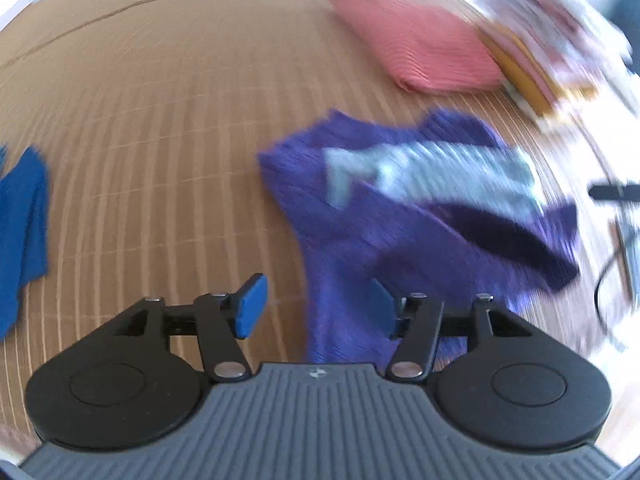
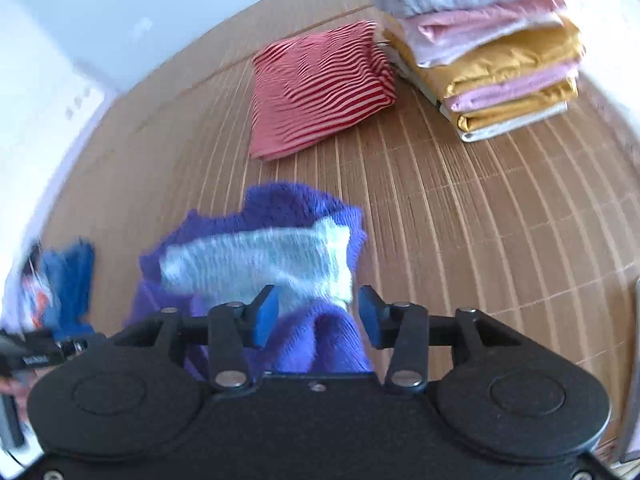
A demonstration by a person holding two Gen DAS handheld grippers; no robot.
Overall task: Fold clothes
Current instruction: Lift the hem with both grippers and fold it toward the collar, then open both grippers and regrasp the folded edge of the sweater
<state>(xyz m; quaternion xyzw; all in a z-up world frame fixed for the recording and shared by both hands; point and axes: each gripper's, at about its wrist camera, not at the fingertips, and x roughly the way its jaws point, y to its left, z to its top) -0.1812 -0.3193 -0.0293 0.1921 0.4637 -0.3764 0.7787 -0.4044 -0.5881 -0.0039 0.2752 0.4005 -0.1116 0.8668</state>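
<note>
Looking down along the left gripper [image 1: 316, 308], we find its 2 blue pads [image 1: 251, 306] standing apart with nothing pinched between them. The left pad sits over bare mat; the right pad sits over the near edge of the purple knit garment [image 1: 360, 248]. Whether that pad touches the fabric we cannot tell, because the picture is blurred.

We locate the purple knit garment crumpled on the tan slatted mat [image 1: 160, 140], with a pale light-blue panel [image 1: 432, 172] running across its upper part. It lies right of centre in the left wrist view and reaches down to the gripper body.

We note a blue cloth [image 1: 24, 232] at the left edge of this view, well apart from the purple garment. A folded red-striped garment [image 1: 416, 48] lies farther up the mat, and just beside it to the right stands a stack of folded clothes [image 1: 540, 52], heavily blurred here.

In the right wrist view, the right gripper [image 2: 318, 316] also has its pads apart, clamped on nothing. The purple garment [image 2: 312, 344] fills the gap between the 2 pads and passes under the gripper body, and its pale panel [image 2: 256, 264] lies just beyond the fingertips.

We see the red-striped garment [image 2: 320, 88] beyond that, and the stack [image 2: 500, 56] to its right showing pink, grey and mustard layers. The blue cloth [image 2: 68, 280] appears at the left edge.
</note>
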